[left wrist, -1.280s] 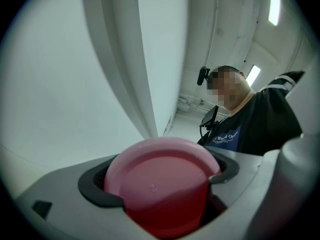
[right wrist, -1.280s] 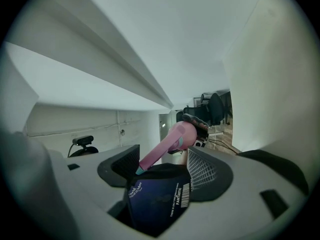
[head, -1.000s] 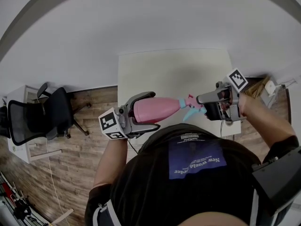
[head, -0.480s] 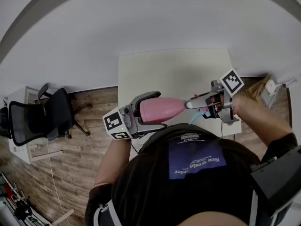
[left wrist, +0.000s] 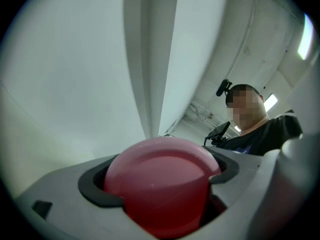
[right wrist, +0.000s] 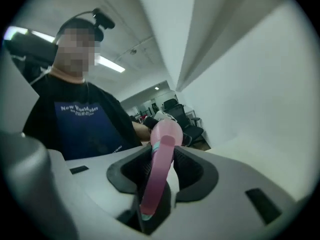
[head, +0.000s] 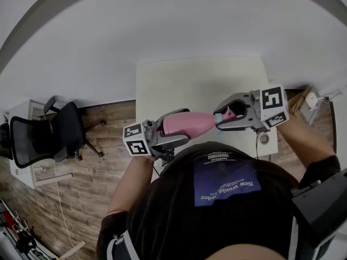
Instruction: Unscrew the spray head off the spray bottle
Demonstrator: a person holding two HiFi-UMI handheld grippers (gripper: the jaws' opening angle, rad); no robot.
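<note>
A pink spray bottle [head: 196,123] lies level in the air in front of the person's chest. My left gripper [head: 181,125] is shut on its body, and the bottle's round base [left wrist: 162,184] fills the gap between the jaws in the left gripper view. My right gripper [head: 221,119] has just been closing and is shut on the pink spray head [right wrist: 159,176], which stands edge-on between the dark pads [right wrist: 192,171]. A teal collar [right wrist: 155,145] shows where the head meets the bottle. The trigger is hidden.
A cream table [head: 200,80] stands below and beyond the bottle. A black office chair [head: 43,134] sits on the wooden floor at the left. A cardboard box [head: 297,99] lies by the table's right end. The person's torso fills the lower part of the head view.
The right gripper has rolled over and its jaws have closed on the spray head; the teal trigger that hung below is now out of sight. The left gripper has rolled a little with the bottle.
</note>
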